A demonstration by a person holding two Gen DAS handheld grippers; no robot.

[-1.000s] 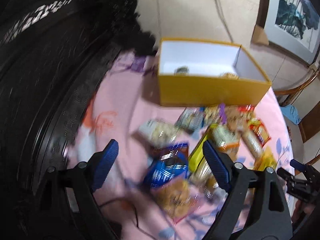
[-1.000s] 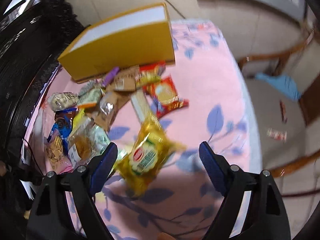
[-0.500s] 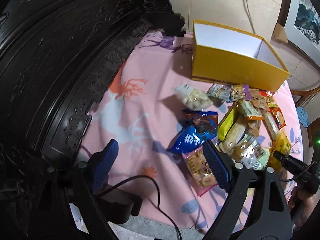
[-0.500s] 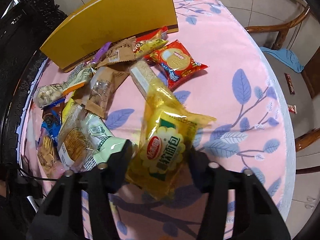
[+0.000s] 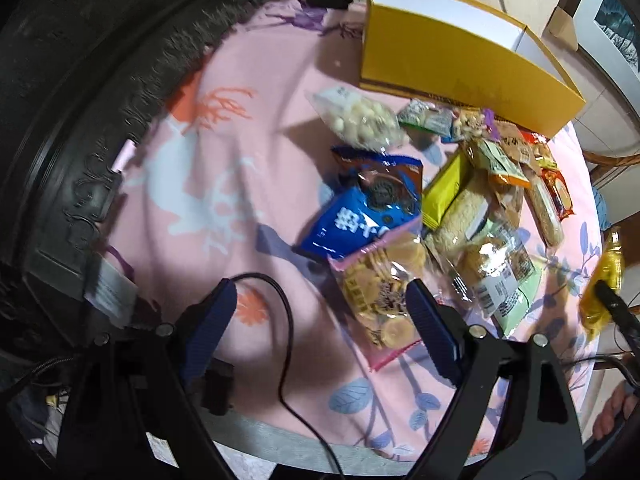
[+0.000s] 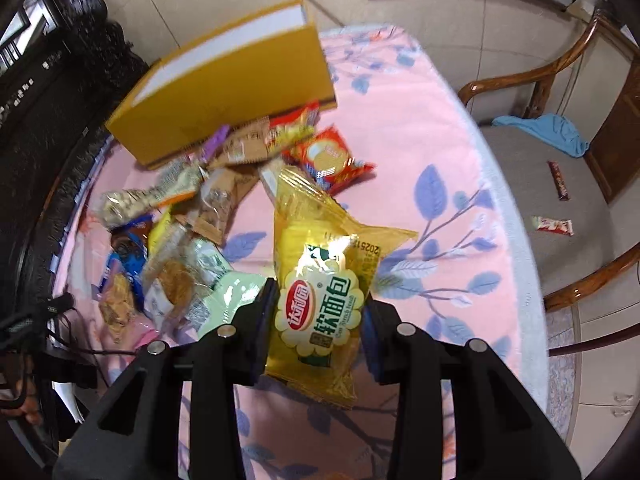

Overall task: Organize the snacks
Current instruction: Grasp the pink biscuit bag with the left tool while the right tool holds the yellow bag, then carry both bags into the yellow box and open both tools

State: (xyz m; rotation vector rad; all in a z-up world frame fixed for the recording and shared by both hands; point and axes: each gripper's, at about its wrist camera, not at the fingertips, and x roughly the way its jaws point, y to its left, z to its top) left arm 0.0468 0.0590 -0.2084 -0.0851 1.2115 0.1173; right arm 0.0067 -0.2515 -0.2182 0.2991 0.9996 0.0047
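Your left gripper (image 5: 320, 316) has dropped closer to the counter (image 5: 224, 168) than it was 1 second ago. It now hangs over the near edge of the pile with its jaws spread wide and nothing between them. A black cable (image 5: 286, 336) loops across the pink cloth under that gap. The pink-edged biscuit pack (image 5: 380, 292) lies just beside the right-hand finger, partly behind it. The blue cookie bag (image 5: 360, 216) sits just beyond that.

Further right, the rest of the snacks still lie loose in front of the yellow box (image 5: 452, 60). From this angle you probably cannot tell what the box holds.

The bigger change is at your right gripper (image 6: 318, 320). 1 second ago its jaws stood wide around the yellow soft-bread packet (image 6: 320, 280), which lay on the cloth. Now they are closing on it, with the pads pressing its lower half from both sides. The packet looks lifted clear of the cloth, though its far end is blurred.

So 1 snack is in hand and ready to be carried to the box. The left side is placed to take the biscuit pack next.
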